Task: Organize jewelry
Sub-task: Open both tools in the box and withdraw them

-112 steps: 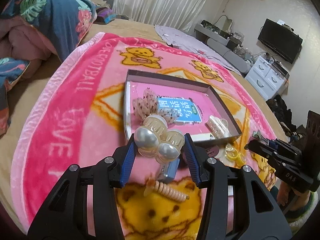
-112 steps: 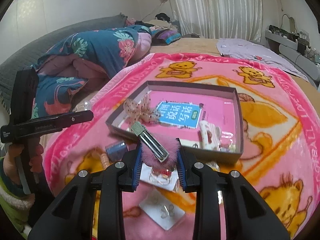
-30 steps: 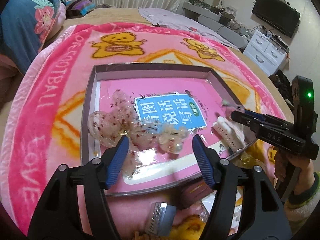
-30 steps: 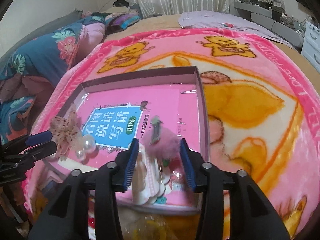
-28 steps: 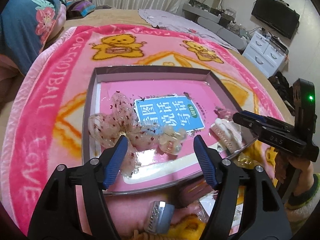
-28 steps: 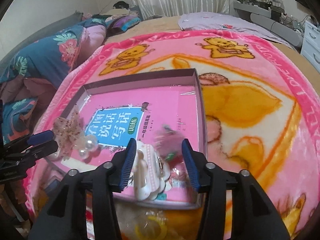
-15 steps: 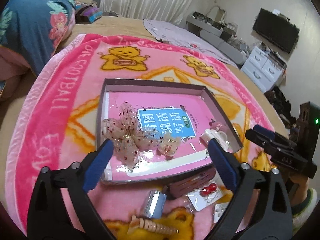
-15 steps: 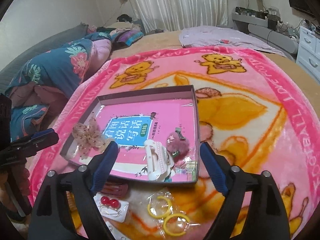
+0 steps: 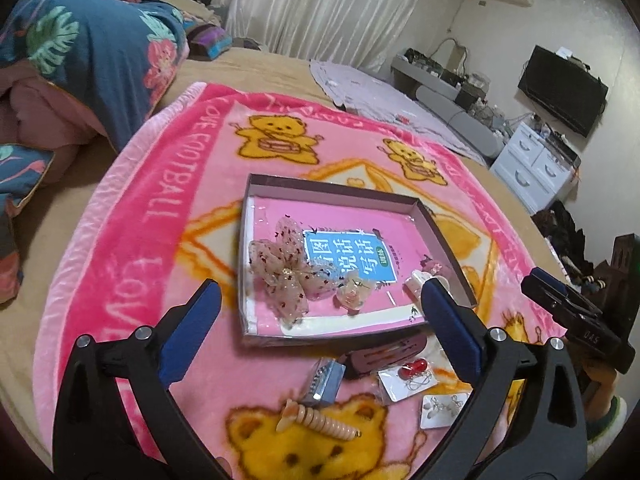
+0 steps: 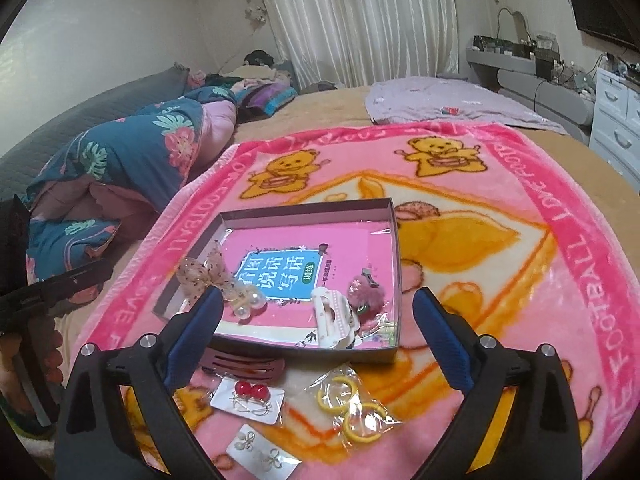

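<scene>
Both grippers, left (image 9: 320,316) and right (image 10: 318,320), have pulled back from the tray (image 10: 394,236), jaws apart; red earring card (image 10: 248,400) (light, flimsy) wants an edge pinch

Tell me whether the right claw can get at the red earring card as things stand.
Probably yes. The right claw is open and empty, and the red earring card lies bare on the blanket just below it, outside the box. Nothing covers it; the dark clip only sits beside its far edge.
</scene>
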The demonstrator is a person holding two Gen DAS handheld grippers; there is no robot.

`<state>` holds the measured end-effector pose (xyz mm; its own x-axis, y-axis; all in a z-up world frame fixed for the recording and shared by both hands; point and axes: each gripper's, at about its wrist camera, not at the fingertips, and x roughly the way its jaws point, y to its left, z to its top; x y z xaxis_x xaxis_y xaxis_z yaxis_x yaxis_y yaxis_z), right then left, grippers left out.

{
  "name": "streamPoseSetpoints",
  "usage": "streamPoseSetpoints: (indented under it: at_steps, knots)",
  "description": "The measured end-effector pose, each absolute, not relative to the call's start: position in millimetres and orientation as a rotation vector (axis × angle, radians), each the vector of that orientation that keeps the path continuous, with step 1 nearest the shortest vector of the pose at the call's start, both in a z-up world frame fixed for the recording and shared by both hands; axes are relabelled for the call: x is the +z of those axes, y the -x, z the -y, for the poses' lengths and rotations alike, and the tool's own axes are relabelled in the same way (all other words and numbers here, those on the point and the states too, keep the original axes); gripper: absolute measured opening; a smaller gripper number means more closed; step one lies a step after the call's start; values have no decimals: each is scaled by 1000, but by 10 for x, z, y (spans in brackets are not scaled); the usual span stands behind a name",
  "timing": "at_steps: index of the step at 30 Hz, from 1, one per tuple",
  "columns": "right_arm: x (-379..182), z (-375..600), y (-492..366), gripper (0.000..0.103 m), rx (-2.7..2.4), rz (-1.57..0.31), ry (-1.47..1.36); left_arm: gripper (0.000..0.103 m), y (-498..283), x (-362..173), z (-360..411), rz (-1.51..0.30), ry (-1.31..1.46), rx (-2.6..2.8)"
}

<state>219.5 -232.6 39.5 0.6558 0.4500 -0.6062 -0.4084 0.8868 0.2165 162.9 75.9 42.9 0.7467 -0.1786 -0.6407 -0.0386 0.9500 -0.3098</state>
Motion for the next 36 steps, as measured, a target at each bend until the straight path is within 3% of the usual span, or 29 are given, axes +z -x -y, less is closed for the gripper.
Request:
streamPoseSetpoints:
  at_steps: [36]
  knots:
    - [691,2511,-1358,95,558,-621,-26,93,-869,601,-594,-696,280,-42]
